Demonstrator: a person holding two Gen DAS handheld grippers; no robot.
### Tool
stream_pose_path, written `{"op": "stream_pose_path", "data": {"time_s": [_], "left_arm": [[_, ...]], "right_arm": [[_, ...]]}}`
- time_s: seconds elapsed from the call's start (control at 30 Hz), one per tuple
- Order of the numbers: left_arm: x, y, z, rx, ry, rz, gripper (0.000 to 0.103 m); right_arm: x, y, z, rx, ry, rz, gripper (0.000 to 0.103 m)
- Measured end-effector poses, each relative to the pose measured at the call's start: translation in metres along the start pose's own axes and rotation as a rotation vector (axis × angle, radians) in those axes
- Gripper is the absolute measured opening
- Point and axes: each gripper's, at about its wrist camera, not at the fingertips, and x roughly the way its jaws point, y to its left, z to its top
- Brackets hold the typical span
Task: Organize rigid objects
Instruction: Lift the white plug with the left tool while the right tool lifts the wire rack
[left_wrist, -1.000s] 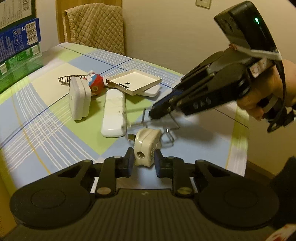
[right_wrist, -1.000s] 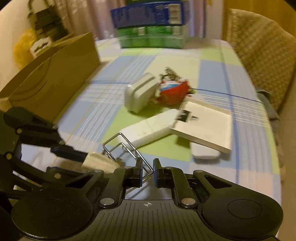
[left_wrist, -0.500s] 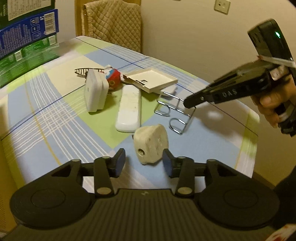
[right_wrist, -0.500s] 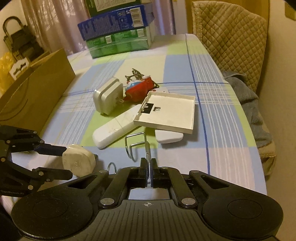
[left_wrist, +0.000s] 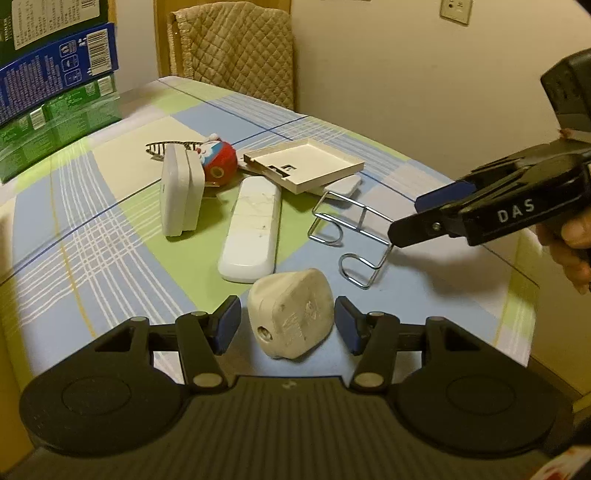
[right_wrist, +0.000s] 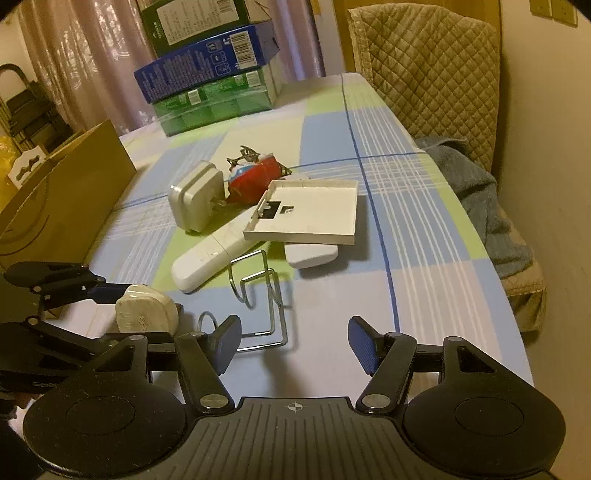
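Observation:
A cream plug adapter (left_wrist: 291, 314) lies on the checked tablecloth (left_wrist: 92, 240) between the fingers of my left gripper (left_wrist: 288, 325). Its jaws are opening and the pads stand clear of the plug on both sides. A chrome wire rack (right_wrist: 258, 295) rests on the cloth just ahead of my right gripper (right_wrist: 293, 339). That gripper's jaws are opening too, with one wire running by the left finger and nothing pressed between the pads. In the left wrist view the right gripper (left_wrist: 417, 216) hovers beside the wire rack (left_wrist: 351, 240).
Behind lie a long white case (left_wrist: 251, 229), a white block adapter (left_wrist: 181, 192), a red toy (left_wrist: 218, 166) and a shallow square tray (left_wrist: 306, 166). Stacked boxes (left_wrist: 55, 92) stand far left, a brown cardboard box (right_wrist: 62, 192) at the table's side, a quilted chair (right_wrist: 424, 62) beyond.
Both grippers were shut, left on the plug adapter and right on the wire rack. Both have opened, and the plug and rack now lie on the cloth. The right gripper drew back from the rack.

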Motion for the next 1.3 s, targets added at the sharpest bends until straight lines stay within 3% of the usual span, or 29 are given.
{"op": "stream_pose_path", "data": {"time_s": [0.2,0.4,0.63,0.77,0.93,1.3], "left_arm": [[-0.015,0.007,-0.008,-0.005,0.012,0.13,0.052],[-0.026,0.009,-0.01,-0.101,-0.038,0.173,0.052],[-0.015,0.005,-0.011,-0.152,-0.036,0.219,0.054],[-0.016,0.005,-0.013,-0.123,-0.04,0.265,0.053],[-0.016,0.0,-0.013,-0.08,-0.036,0.284,0.048],[-0.015,-0.004,-0.015,-0.051,-0.043,0.298,0.048]], "right_arm": [[-0.003,0.006,-0.002,-0.028,-0.012,-0.006,0.061],[-0.003,0.015,-0.008,-0.047,-0.031,0.004,0.061],[-0.003,0.02,-0.012,-0.058,-0.035,0.009,0.061],[-0.002,0.02,-0.012,-0.063,-0.036,0.002,0.061],[-0.001,0.023,-0.013,-0.079,-0.043,-0.003,0.061],[0.009,0.037,-0.017,-0.151,-0.039,-0.005,0.061]]}}
